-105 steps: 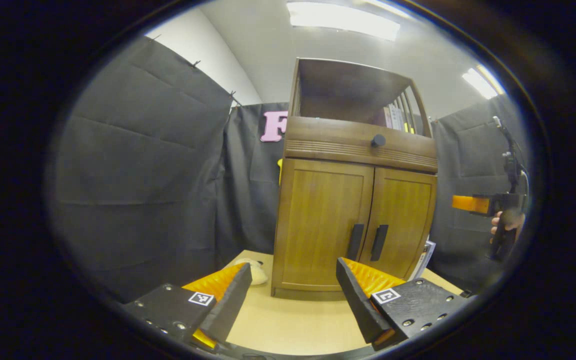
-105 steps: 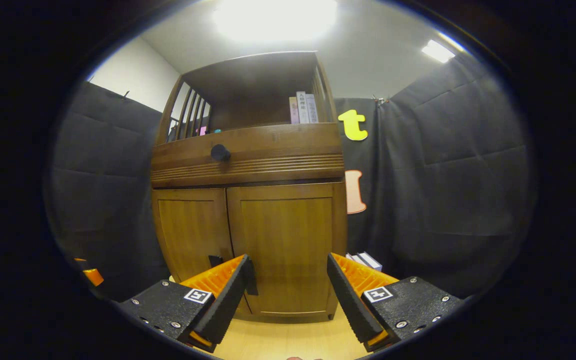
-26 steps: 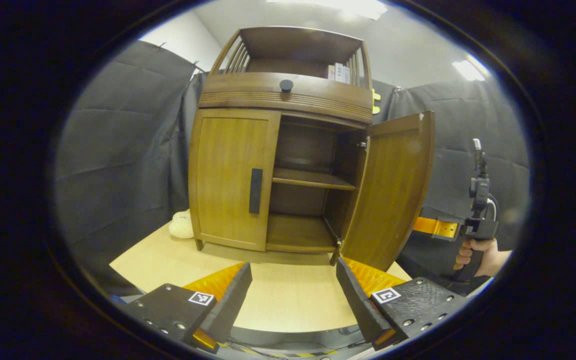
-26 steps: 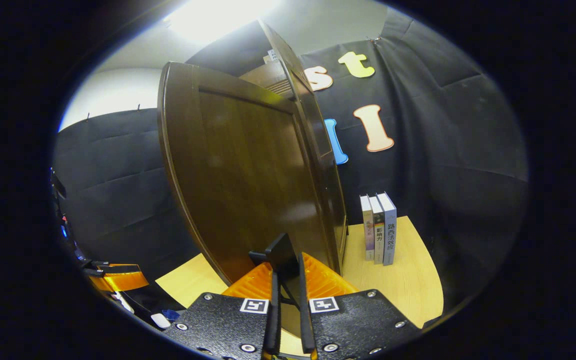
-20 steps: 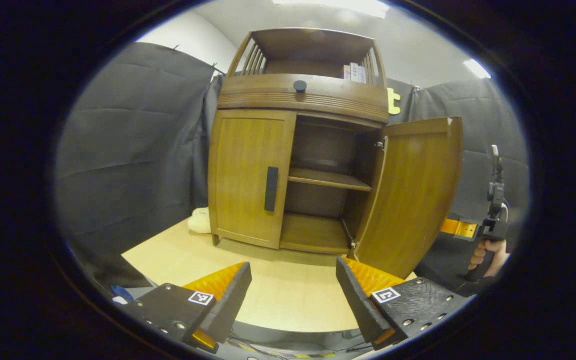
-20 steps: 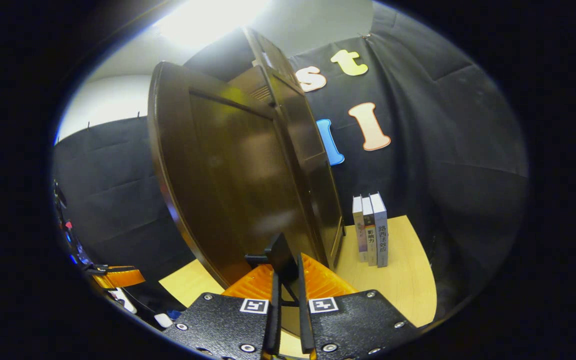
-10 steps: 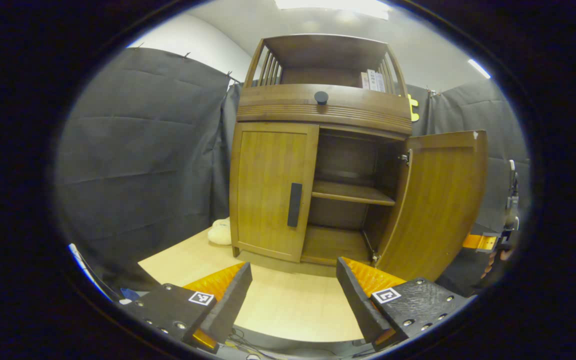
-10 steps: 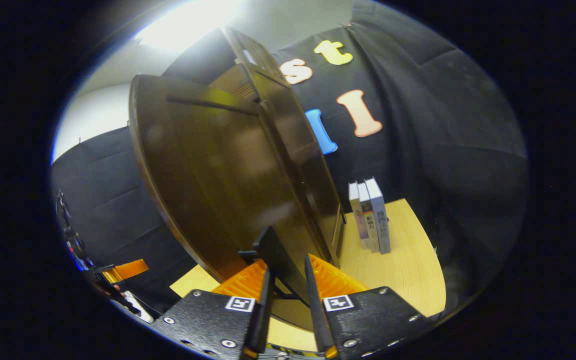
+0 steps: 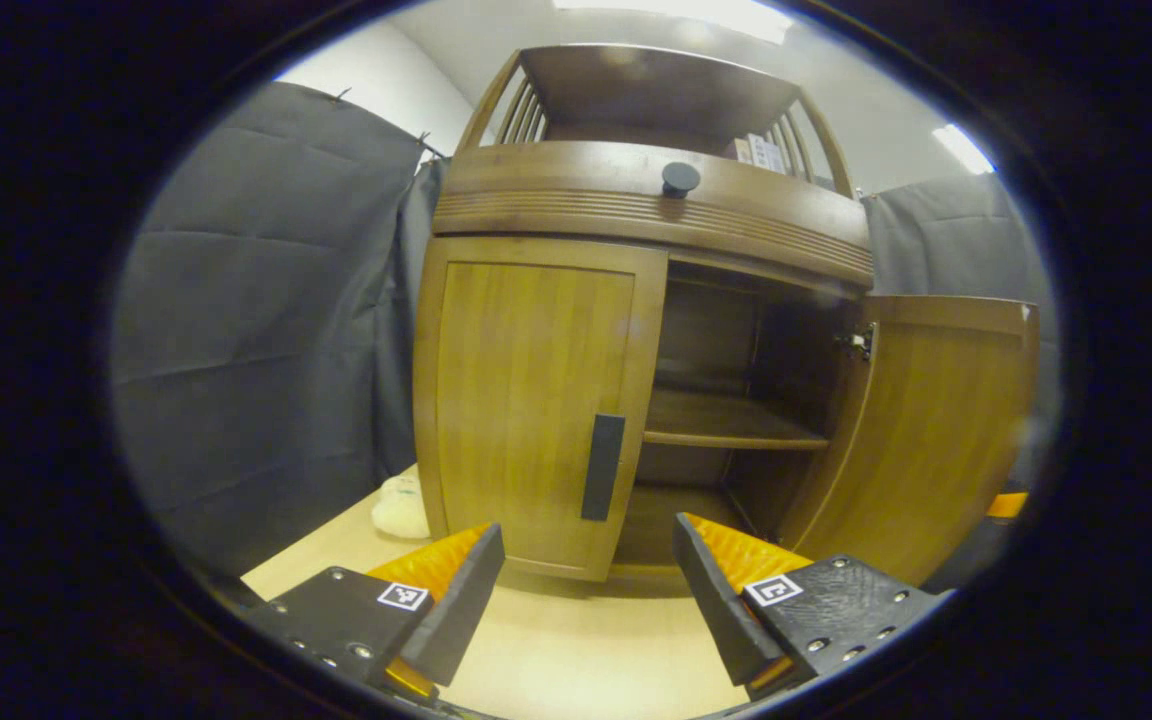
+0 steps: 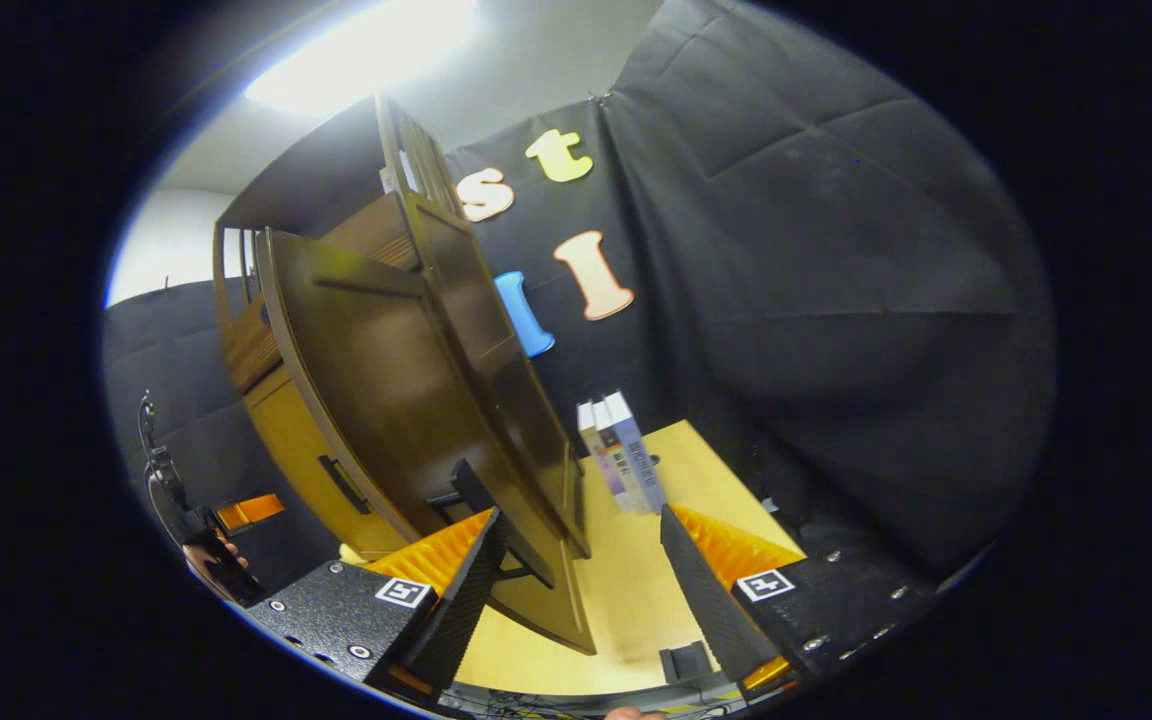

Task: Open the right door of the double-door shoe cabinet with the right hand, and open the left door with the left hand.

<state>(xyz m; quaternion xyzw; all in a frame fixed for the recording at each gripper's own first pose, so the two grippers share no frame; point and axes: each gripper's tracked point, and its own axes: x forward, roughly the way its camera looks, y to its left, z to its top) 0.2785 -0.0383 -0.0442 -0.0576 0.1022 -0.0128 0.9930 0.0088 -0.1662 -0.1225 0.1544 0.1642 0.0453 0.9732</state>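
In the left gripper view we see the shoe cabinet (image 9: pixel 636 200) standing on a pale wooden table (image 9: pixel 576 650), with the left gripper (image 9: pixel 586 590) held in front of it, its two fingers spread wide and grasping nothing. The left door (image 9: pixel 536 400) is closed, and its dark vertical handle (image 9: pixel 602 467) lies just beyond and between the fingertips, not touched by them. The right door (image 9: pixel 936 430) stands swung open to the right, exposing a dark interior with a shelf (image 9: pixel 726 425). A round black knob (image 9: pixel 680 178) sits on the drawer front above the doors. A pale soft object (image 9: pixel 398 508) rests on the table at the cabinet's left foot.

In the right gripper view we see the right gripper (image 10: pixel 581 580) released, its fingers apart on either side of the open door's lower edge. That door's handle (image 10: pixel 491 520) is near the left finger; we cannot tell whether they touch. A few upright books (image 10: pixel 621 452) stand on the table beyond the door. Far left, a hand (image 10: pixel 214 560) holds the other gripper.
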